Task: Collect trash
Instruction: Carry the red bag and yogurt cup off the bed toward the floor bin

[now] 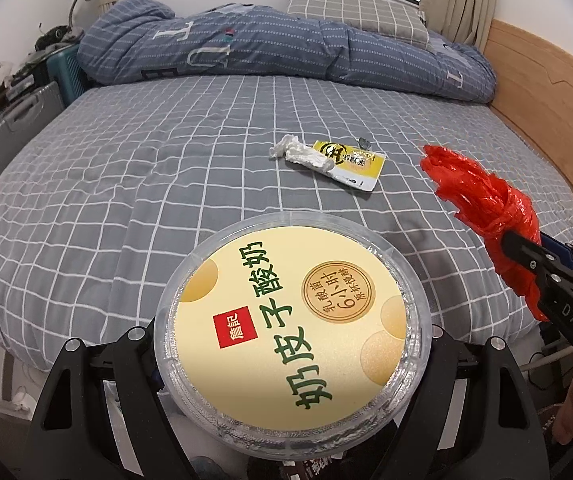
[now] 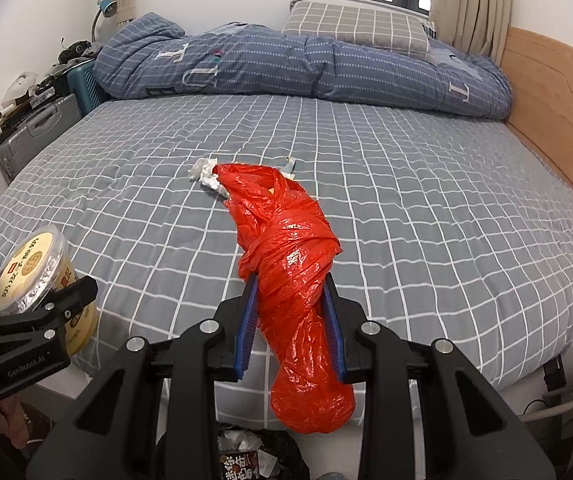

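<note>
- Left gripper (image 1: 292,344): clenched around a round clear-plastic yoghurt tub with a cream printed lid (image 1: 292,332), held off the near edge of the bed, lower centre of its own view; collected, not yet binned.
- Crumpled white tissue (image 1: 300,154) and yellow-and-white foil sachet (image 1: 352,164): lay touching on the grey checked bedsheet (image 1: 126,168), mid-frame; apparently still to collect.
- Right gripper (image 2: 290,320): blue pads clamped on a twisted red plastic bag (image 2: 290,272), centre frame.
- Dark bin holding wrappers (image 2: 246,456): bottom edge, under the grippers; likely drop point.
- Folded blue quilt (image 2: 286,64), checked pillow (image 2: 358,28): upper frame, no obstruction.
</note>
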`<action>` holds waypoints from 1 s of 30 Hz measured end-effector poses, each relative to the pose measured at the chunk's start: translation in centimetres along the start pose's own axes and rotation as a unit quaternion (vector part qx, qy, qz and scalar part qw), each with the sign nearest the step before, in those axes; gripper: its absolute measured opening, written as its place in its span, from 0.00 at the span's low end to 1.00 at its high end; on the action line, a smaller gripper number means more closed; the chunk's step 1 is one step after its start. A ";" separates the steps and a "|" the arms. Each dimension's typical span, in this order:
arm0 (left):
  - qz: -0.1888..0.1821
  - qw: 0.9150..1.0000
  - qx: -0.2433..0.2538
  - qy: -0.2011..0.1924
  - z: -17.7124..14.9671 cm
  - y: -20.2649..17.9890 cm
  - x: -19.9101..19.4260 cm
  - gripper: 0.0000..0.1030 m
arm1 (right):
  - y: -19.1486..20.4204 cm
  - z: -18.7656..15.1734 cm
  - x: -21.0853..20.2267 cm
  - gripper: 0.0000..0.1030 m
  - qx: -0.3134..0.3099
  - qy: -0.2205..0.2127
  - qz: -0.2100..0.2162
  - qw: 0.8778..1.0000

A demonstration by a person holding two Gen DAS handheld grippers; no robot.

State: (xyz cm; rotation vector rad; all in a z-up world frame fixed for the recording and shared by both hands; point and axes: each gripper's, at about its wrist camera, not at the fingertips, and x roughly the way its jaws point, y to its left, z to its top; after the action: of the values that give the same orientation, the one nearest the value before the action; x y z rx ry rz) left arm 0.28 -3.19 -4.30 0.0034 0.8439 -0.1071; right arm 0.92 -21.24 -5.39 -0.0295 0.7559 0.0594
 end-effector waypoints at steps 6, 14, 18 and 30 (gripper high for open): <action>0.002 1.000 -0.002 0.003 -0.7 0.2 -0.5 0.76 | 0.3 -1.4 -0.5 0.28 0.002 0.007 0.003 1.000; 0.009 1.000 -0.001 0.018 -2.4 0.2 -0.9 0.76 | 0.6 -3.2 -1.2 0.29 0.010 0.021 0.015 1.000; 0.008 1.000 -0.001 0.019 -3.5 0.1 -1.7 0.76 | 0.6 -4.1 -1.7 0.29 0.018 0.027 0.023 0.999; 0.003 0.999 -0.003 0.032 -6.9 -0.7 -3.4 0.76 | 1.7 -7.1 -3.1 0.29 0.013 0.044 0.031 0.998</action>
State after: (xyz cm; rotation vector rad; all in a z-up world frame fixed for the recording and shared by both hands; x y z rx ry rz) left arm -7.14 -3.22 -6.34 0.0039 0.9088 -0.0989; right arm -6.32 -20.03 -8.50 0.0158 0.8455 0.1091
